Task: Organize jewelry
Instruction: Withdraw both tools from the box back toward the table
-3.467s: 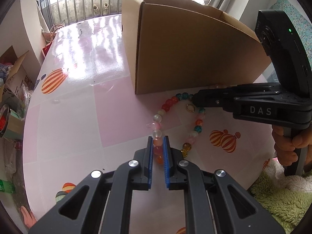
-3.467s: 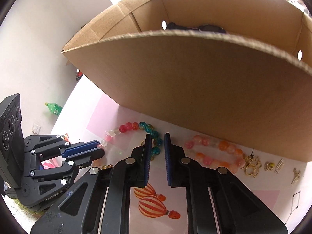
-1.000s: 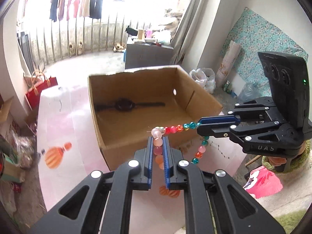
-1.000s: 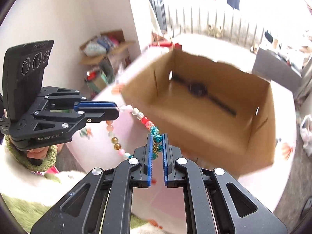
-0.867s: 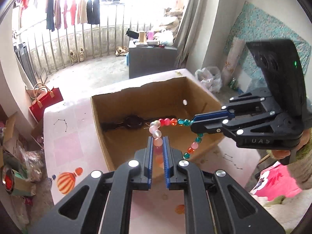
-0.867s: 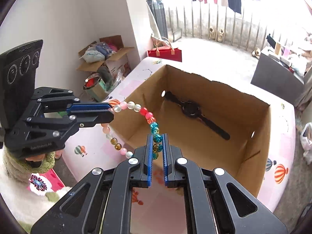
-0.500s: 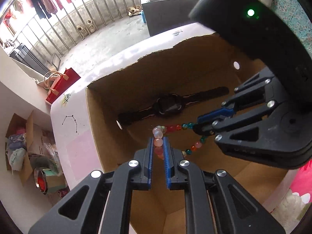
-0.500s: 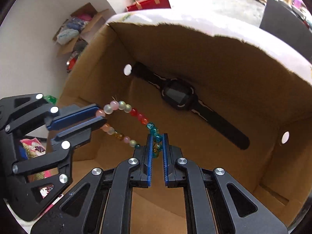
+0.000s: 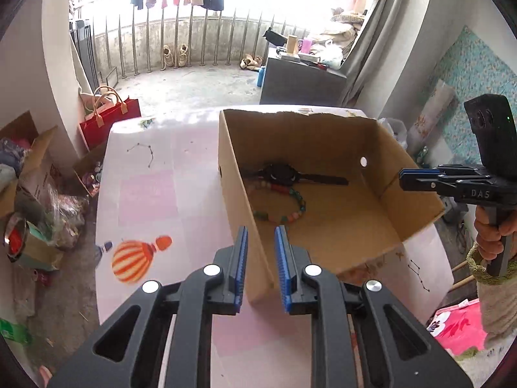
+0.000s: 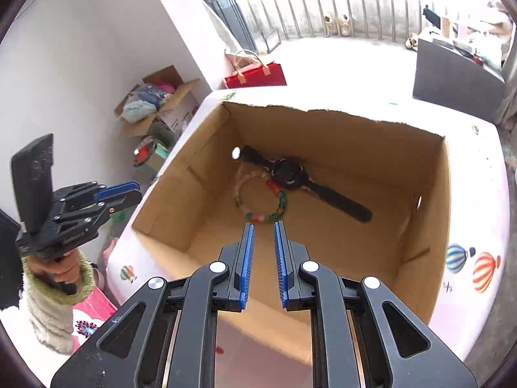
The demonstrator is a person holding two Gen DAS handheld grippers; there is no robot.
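The bead bracelet of red, teal and pale beads lies as a ring on the floor of the cardboard box, touching a black wristwatch. From the left wrist the bracelet and watch show behind the box's near wall. My left gripper hovers above that wall, its jaws opening with nothing between them. My right gripper hangs over the box's near side, jaws opening and empty too. Each gripper shows in the other's view, the right and the left.
The box stands on a pink-and-white table printed with hot-air balloons. A red bag and open cartons of clutter sit on the floor beyond the table's left edge. A person's hand in a fuzzy sleeve holds each handle.
Both grippers let go of the bracelet, which dropped onto the box floor beside the watch. Both have pulled back and up out of the box and moved apart, with jaws wider.
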